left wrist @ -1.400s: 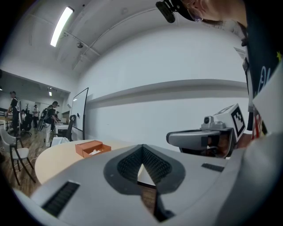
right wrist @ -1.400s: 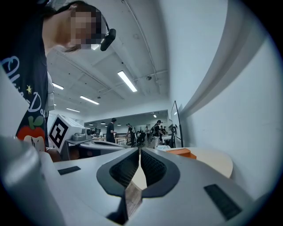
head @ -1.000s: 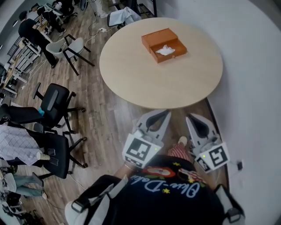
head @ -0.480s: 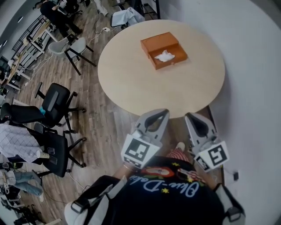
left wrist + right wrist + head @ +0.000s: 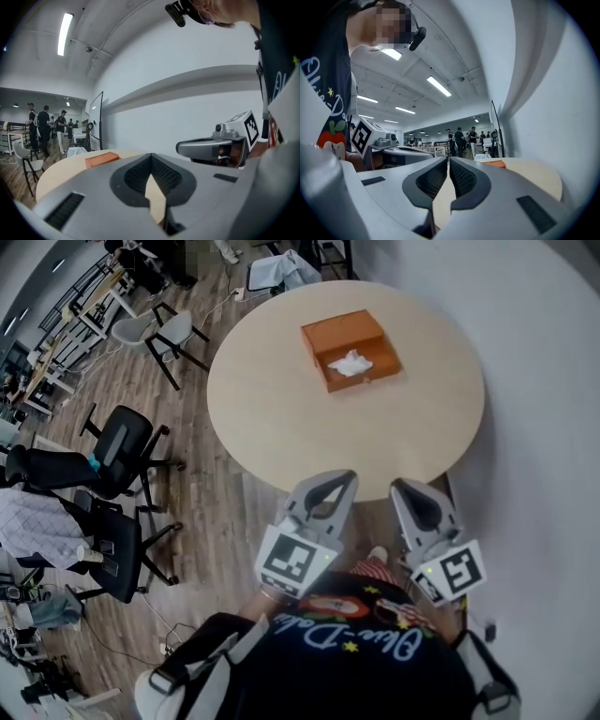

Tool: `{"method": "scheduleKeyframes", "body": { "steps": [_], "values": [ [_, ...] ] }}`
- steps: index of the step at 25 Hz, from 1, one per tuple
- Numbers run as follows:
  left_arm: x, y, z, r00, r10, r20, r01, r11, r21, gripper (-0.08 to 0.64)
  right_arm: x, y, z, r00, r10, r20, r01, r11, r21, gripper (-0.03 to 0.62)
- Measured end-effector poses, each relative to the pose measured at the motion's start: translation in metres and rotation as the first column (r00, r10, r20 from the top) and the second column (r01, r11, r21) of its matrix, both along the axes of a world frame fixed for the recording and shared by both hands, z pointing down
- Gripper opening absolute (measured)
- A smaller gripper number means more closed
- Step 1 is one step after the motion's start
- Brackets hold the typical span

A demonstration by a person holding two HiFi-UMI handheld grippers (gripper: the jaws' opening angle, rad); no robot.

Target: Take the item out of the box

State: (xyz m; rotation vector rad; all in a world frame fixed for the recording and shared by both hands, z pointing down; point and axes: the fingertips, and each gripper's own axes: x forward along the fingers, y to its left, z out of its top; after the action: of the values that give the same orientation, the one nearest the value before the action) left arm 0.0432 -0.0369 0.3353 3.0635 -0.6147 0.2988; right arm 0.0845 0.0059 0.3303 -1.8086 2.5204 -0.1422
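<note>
Both pairs of jaws are closed tip to tip and hold nothing. The left gripper [image 5: 150,158] shows black ribbed pads meeting at a point, with only pale surface visible through the teardrop gap behind them. The right gripper [image 5: 448,160] has its pads pressed together along a thin seam. Their smooth grey moulded shells hang side by side just off the near edge of the round tabletop [image 5: 281,423], aimed across it. The box [image 5: 349,345] sits well apart from them, toward the far side, already open, with its flat lid half lying beside the shallow tray half. The item [image 5: 352,363] lies untouched inside that tray. By my reading the task has barely begun: the reach, the opening of the jaws, the grasp and the lift all remain. The box is orange, rectangular and sharp-edged, probably stiff card. The item is white, crumpled and irregular, and looks soft like tissue or cloth, though I cannot tell which. The tabletop is matte, light wood-toned and bare apart from the box.
</note>
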Motion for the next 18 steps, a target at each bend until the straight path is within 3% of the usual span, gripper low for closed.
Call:
{"method": "scheduleKeyframes", "body": {
  "steps": [18],
  "values": [
    [0.081, 0.028, 0.005, 0.998, -0.003, 0.058, 0.001, 0.999, 0.036, -0.015, 0.082, 0.022, -0.003, 1.000, -0.013, 0.016, 0.013, 1.000, 0.026, -0.003]
  ]
}}
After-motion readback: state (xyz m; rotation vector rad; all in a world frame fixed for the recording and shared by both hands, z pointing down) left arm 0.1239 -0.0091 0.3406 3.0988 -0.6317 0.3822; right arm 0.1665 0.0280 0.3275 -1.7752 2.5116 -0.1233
